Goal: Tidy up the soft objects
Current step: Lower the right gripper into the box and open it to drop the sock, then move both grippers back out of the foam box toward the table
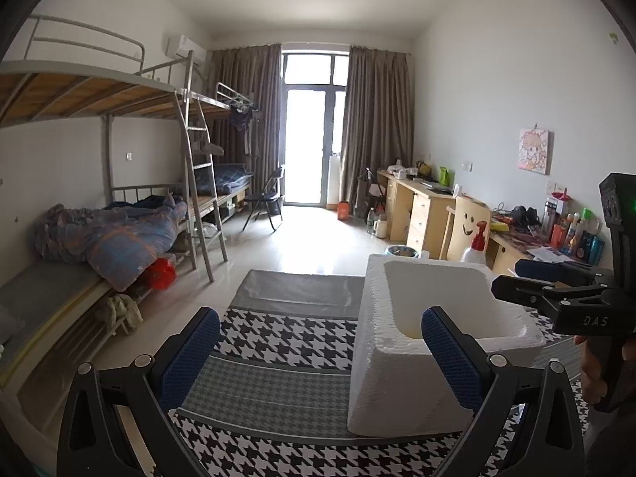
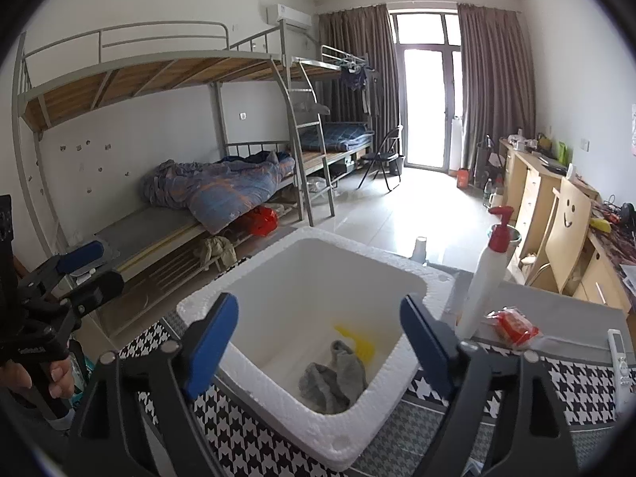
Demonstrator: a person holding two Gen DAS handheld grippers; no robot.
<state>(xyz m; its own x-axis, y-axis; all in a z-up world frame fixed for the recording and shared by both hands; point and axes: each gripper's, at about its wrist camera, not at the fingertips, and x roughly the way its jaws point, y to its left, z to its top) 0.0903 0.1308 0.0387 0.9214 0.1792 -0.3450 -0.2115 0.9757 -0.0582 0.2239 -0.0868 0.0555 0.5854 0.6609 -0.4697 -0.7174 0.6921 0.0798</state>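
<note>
A white foam box (image 2: 278, 393) stands on the houndstooth-covered table (image 2: 576, 389). On its floor lie a crumpled grey sock (image 2: 334, 377) and a yellow object (image 2: 357, 344). My right gripper (image 2: 318, 312) hovers over the near side of the box, open, with nothing between its blue pads. In the left wrist view the box (image 1: 381, 357) stands to the right of centre. My left gripper (image 1: 320, 318) is open and empty, its right finger in front of the box's near corner. The right gripper (image 1: 516, 278) reaches in over the box's right rim.
A white pump bottle with a red top (image 2: 485, 278), a red packet (image 2: 514, 328) and a white remote (image 2: 618, 351) lie right of the box. A bunk bed with a blue quilt (image 2: 222, 190) lines the left wall; a desk and wooden chair (image 2: 568, 222) line the right.
</note>
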